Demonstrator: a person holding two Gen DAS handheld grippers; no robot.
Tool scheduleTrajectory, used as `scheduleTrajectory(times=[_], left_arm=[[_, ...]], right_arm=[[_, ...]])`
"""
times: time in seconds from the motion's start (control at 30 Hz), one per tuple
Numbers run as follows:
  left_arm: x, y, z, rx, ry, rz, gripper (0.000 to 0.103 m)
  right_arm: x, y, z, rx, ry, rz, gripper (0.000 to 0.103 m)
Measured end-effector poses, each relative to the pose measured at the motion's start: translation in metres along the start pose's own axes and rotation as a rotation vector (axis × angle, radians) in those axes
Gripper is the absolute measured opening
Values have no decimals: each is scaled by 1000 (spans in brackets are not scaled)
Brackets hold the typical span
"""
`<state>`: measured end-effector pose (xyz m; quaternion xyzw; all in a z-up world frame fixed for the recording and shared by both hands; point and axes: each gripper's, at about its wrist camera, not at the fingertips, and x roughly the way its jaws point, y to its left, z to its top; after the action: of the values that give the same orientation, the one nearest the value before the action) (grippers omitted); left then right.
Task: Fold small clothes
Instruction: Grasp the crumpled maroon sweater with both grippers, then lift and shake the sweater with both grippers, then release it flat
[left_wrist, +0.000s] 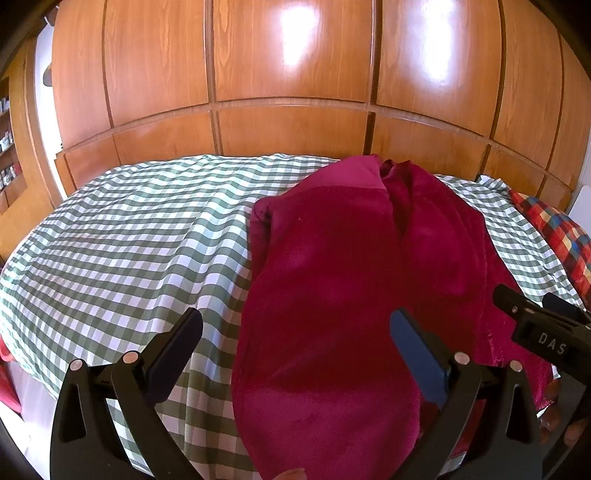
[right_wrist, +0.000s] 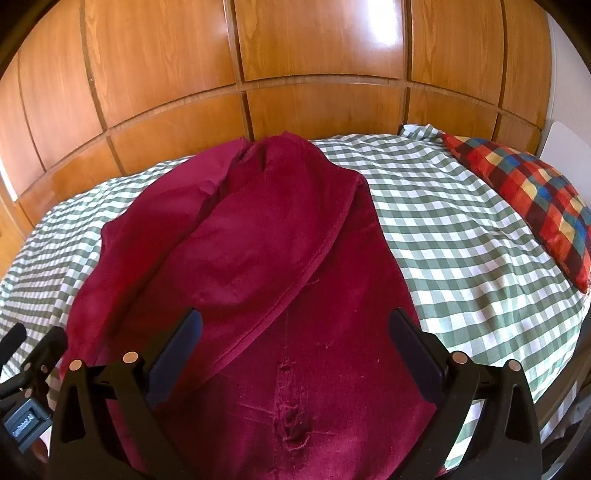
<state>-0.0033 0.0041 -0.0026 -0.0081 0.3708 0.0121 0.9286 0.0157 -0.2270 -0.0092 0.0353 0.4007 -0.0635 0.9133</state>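
A dark red velvety garment (left_wrist: 332, 280) lies lengthwise on a bed with a green-and-white checked sheet (left_wrist: 129, 240). My left gripper (left_wrist: 295, 332) hovers open over the garment's near left edge, nothing between its fingers. In the right wrist view the same garment (right_wrist: 258, 240) shows one side folded diagonally across the middle. My right gripper (right_wrist: 295, 332) stands open above the garment's near end, fingers apart and clear of the cloth. The right gripper's body (left_wrist: 543, 332) shows at the right edge of the left wrist view, and the left gripper's body (right_wrist: 29, 369) at the lower left of the right wrist view.
A glossy wooden wardrobe (left_wrist: 295, 74) runs along the far side of the bed. A red, blue and yellow checked pillow (right_wrist: 528, 192) lies at the bed's far right. Bare sheet stretches left of the garment (left_wrist: 110, 258) and right of it (right_wrist: 461, 240).
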Motion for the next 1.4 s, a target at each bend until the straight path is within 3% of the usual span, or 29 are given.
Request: scheduleTrajectory(times=[0.37,0.7,0.8,0.87,0.9,1.03,1.1,1.17,1.27,1.3,1.33,1.4], left_arm=[[2,2,-4,-3,-15,-20,101],[-5,5,-26,7,-18,-166,96],[-6,4,-36,30,29,-209,89],[-9,2,-41,53,48,-244,82],[-10,1,-43,65,48,-248,80],[-23,-2,-49,121,35,-271,79],[-27,-2,-53,148,53,-290,77],[-25,-5,-58,179,80,-302,65],[-18,-6,-61,176,131,-335,32],[-17,-2,-60,155,133,-343,16],[-18,2,-57,139,130,-346,8],[-24,15,-49,92,117,-381,7]], right_arm=[[4,-9,0,48,23,68,100],[16,-34,-2,180,88,219,100],[20,-31,-4,194,111,281,93],[23,-27,-5,200,128,333,80],[28,-24,-6,210,156,368,79],[45,-4,-13,225,274,517,68],[52,10,-17,211,317,568,54],[54,22,-17,170,313,556,30],[47,32,-10,119,272,563,11],[42,31,-8,96,257,560,10],[38,32,-5,77,242,562,10],[27,28,3,55,204,576,10]])
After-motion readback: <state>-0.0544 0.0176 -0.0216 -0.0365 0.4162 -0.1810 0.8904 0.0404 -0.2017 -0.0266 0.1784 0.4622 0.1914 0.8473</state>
